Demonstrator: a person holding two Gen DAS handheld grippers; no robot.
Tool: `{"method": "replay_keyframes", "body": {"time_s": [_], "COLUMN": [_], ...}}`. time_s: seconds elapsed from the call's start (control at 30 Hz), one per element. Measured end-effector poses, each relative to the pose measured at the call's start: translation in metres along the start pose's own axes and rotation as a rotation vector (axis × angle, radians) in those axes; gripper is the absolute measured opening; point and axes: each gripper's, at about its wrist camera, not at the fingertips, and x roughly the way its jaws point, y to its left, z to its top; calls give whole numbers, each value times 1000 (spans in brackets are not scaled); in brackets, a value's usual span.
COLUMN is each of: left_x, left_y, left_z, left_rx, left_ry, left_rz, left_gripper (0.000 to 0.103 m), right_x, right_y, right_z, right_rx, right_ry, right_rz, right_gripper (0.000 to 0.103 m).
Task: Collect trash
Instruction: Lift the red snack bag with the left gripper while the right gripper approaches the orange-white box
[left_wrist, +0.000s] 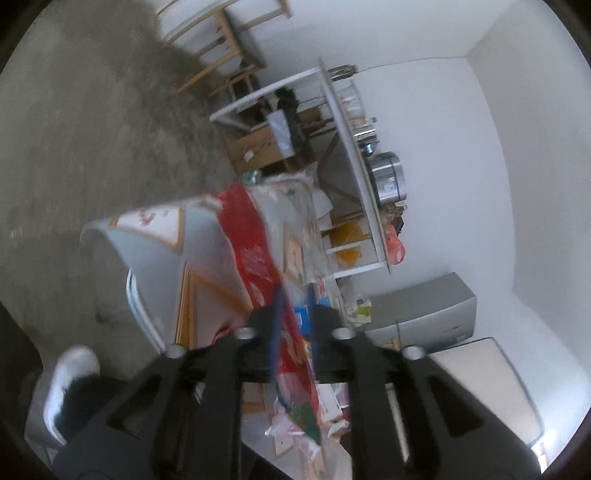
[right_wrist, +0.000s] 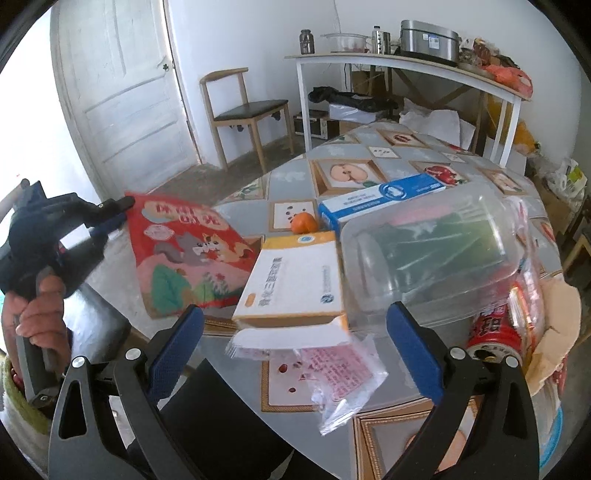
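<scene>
**Red snack bag is on its way off the table**

Left claw (right_wrist: 127, 208) has the red snack bag (right_wrist: 192, 254) by one top corner. From its own camera the bag's edge runs between the two blue pads (left_wrist: 277, 332), but there is a gap, so I cannot tell if they still pinch it (the picture is blurry too). The bag hangs over the near edge of the table (right_wrist: 295, 162), maybe so it can drop into a bin I cannot see.

Right claw (right_wrist: 295, 350) is wide open with nothing in it. It points down at the next trash: a crinkly clear plastic wrapper (right_wrist: 343, 373) just in front of it. Near that are a white and yellow box (right_wrist: 295, 280), a clear plastic tub (right_wrist: 432, 254) on its side, a red can (right_wrist: 498, 328), a blue and white box (right_wrist: 380, 199) and a small orange fruit (right_wrist: 303, 222). Most of the trash is still on the table, so the job looks far from done.
</scene>
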Motion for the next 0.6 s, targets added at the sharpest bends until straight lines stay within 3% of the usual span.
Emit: {"method": "replay_keyframes", "body": {"time_s": [0.23,0.43,0.47,0.53,0.6], "left_x": [21,42,44,47,49], "left_y": [9,7,5,2,-3], "left_z": [-9,-15,-15,-16,-16], "left_rx": [-35,-15,-9,21,68], "left_ry": [76,125,126,128,125], "left_rz": [-12,65,76,100,138], "left_gripper": [33,34,33,14,6], "right_x": [14,18,17,17,15], "right_y": [-8,-14,-14,-15,-13], "right_z": [-3,-3,-3,-3,-3], "right_rx": [29,44,46,49,47], "right_ry": [13,15,14,11,8], "right_rz": [17,22,21,15,17], "right_gripper": [90,90,90,90,90]}}
